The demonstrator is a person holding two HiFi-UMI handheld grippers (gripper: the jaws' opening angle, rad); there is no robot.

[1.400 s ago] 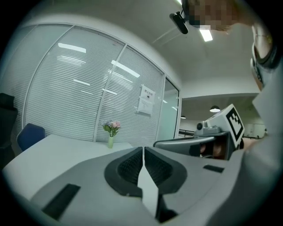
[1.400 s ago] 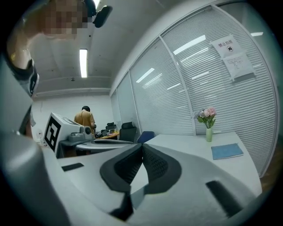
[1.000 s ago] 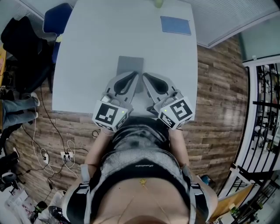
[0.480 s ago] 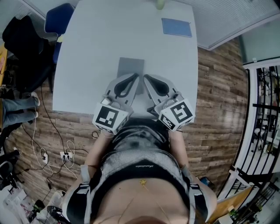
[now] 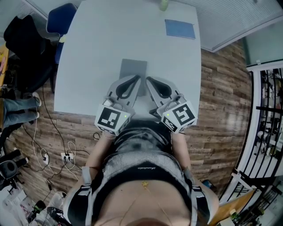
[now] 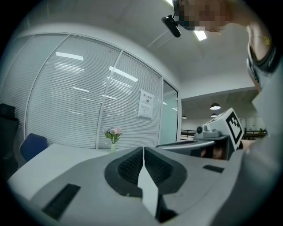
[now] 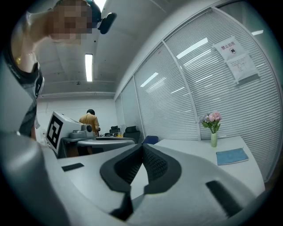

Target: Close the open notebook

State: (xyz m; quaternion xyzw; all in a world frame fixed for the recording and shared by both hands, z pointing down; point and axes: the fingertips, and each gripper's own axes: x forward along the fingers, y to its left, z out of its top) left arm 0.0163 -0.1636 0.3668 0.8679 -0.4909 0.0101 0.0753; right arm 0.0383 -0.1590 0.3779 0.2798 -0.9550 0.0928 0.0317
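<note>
A grey notebook (image 5: pixel 133 69) lies flat on the white table (image 5: pixel 88 57) as a single closed-looking rectangle, just beyond both grippers. My left gripper (image 5: pixel 138 78) is shut and empty, with its tip over the notebook's near edge. Close beside it, my right gripper (image 5: pixel 148 79) is also shut and empty, at the notebook's near right corner. In the left gripper view the left gripper (image 6: pixel 143 149) shows its jaws meeting with nothing between them. The right gripper (image 7: pixel 142 145) looks the same in its own view. A blue notebook (image 5: pixel 180 29) (image 7: pixel 233 156) lies closed at the far right of the table.
A small vase of flowers (image 5: pixel 164 4) (image 7: pixel 213 132) (image 6: pixel 113 134) stands at the table's far edge. At the far left corner is a blue chair (image 5: pixel 62 17). Cables and a power strip (image 5: pixel 66 156) lie on the wooden floor to the left. A person (image 7: pixel 90 121) stands in the background.
</note>
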